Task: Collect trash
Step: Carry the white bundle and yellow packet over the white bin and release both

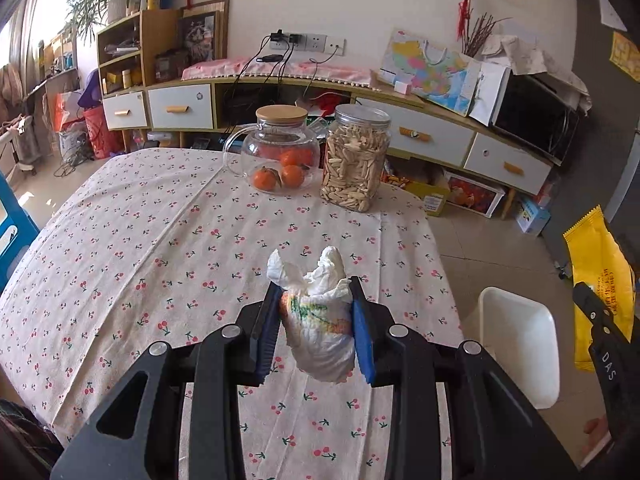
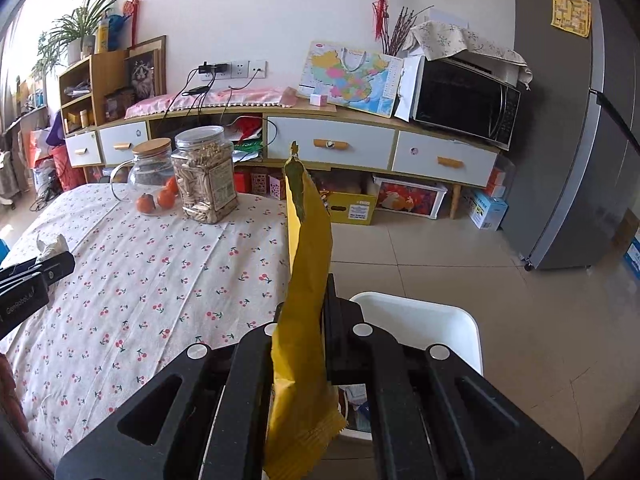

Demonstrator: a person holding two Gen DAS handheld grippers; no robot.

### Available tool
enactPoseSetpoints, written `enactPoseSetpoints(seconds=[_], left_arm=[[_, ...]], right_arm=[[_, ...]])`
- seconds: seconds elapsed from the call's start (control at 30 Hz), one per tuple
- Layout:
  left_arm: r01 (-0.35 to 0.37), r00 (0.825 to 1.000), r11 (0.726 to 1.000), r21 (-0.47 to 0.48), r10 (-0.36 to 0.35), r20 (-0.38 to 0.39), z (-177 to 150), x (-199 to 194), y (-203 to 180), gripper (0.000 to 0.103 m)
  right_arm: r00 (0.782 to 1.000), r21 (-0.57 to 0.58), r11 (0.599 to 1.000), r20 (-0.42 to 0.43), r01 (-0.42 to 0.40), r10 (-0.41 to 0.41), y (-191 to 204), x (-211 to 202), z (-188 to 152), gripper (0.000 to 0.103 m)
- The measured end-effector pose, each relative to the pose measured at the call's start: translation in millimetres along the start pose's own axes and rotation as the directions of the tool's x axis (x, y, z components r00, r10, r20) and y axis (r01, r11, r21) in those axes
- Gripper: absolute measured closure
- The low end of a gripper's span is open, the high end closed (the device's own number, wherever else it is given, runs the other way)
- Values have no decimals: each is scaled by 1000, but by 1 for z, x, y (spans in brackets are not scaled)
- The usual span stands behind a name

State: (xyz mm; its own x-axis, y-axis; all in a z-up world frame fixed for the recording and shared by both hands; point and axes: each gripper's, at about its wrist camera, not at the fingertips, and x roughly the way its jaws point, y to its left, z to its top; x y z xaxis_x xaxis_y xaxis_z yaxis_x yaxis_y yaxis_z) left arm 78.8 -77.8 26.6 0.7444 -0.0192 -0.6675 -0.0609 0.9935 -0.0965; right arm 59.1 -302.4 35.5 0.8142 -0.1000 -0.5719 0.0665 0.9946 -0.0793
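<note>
1. I have the left gripper (image 1: 316,320) clamped on a crumpled tissue wad (image 1: 318,320), its blue pads pressing the wad from both sides, lifted clear above the cherry-print tablecloth (image 1: 160,240).
2. My right gripper (image 2: 304,320) has its jaws closed tight on a flat yellow snack wrapper (image 2: 308,280), pinched near its lower half.
3. The relation that matters: the white bin (image 2: 420,316) sits on the floor just off the table's right edge, directly ahead of and below the right gripper. From the left wrist view the same bin (image 1: 520,340) lies to the right of the tissue, past the table edge.
4. So I judge the right hand nearer to the drop; the left must travel sideways over the table edge first.
5. The wrapper's long axis runs up and away from the fingers, its torn top curling forward and its bottom seam hanging below the jaws. It looks empty, thin and floppy; I expect it to flutter on release.
6. The tissue is white with faint orange and green print, bunched into a soft lump with two peaks sticking out beyond the pads.
7. The glass teapot (image 1: 280,152) with oranges and the seed jar (image 1: 356,160) stand well apart at the far side of the table, out of my path.
</note>
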Motion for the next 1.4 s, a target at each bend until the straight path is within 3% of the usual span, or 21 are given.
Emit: enactPoseSetpoints(seconds=[0.23, 0.43, 0.63, 0.7, 0.77, 0.83, 0.9, 1.07, 1.17, 1.4], left_arm=[[43, 999, 997, 57, -42, -25, -6, 11, -39, 70], [82, 996, 990, 115, -78, -39, -6, 20, -74, 70], [124, 992, 976, 179, -119, -38, 0, 26, -115, 70], [142, 990, 969, 200, -136, -41, 1, 28, -130, 70], [160, 987, 963, 219, -153, -47, 2, 31, -145, 70], [181, 983, 957, 226, -173, -58, 3, 34, -160, 70], [207, 978, 952, 224, -196, -72, 5, 38, -174, 70], [261, 965, 929, 262, -247, -89, 6, 42, -212, 70], [294, 956, 912, 284, -276, -103, 2, 44, -235, 70], [366, 930, 875, 316, -332, -159, -8, 53, -281, 69]], right_arm=[[996, 59, 995, -13, 85, -85, -39, 3, -3, 99], [978, 120, 973, -84, 198, -189, -84, 19, -7, 99], [961, 194, 948, -160, 255, -226, -118, 38, -12, 93], [954, 210, 940, -194, 267, -228, -127, 47, -12, 84], [945, 242, 924, -215, 295, -245, -138, 51, -13, 65], [940, 284, 905, -219, 317, -261, -149, 49, -11, 55], [932, 322, 880, -211, 350, -294, -160, 43, -11, 37], [897, 375, 815, -198, 442, -395, -185, 25, -14, 17], [865, 399, 768, -195, 501, -462, -198, 13, -18, 8], [798, 471, 652, -241, 594, -553, -237, -5, -30, 7]])
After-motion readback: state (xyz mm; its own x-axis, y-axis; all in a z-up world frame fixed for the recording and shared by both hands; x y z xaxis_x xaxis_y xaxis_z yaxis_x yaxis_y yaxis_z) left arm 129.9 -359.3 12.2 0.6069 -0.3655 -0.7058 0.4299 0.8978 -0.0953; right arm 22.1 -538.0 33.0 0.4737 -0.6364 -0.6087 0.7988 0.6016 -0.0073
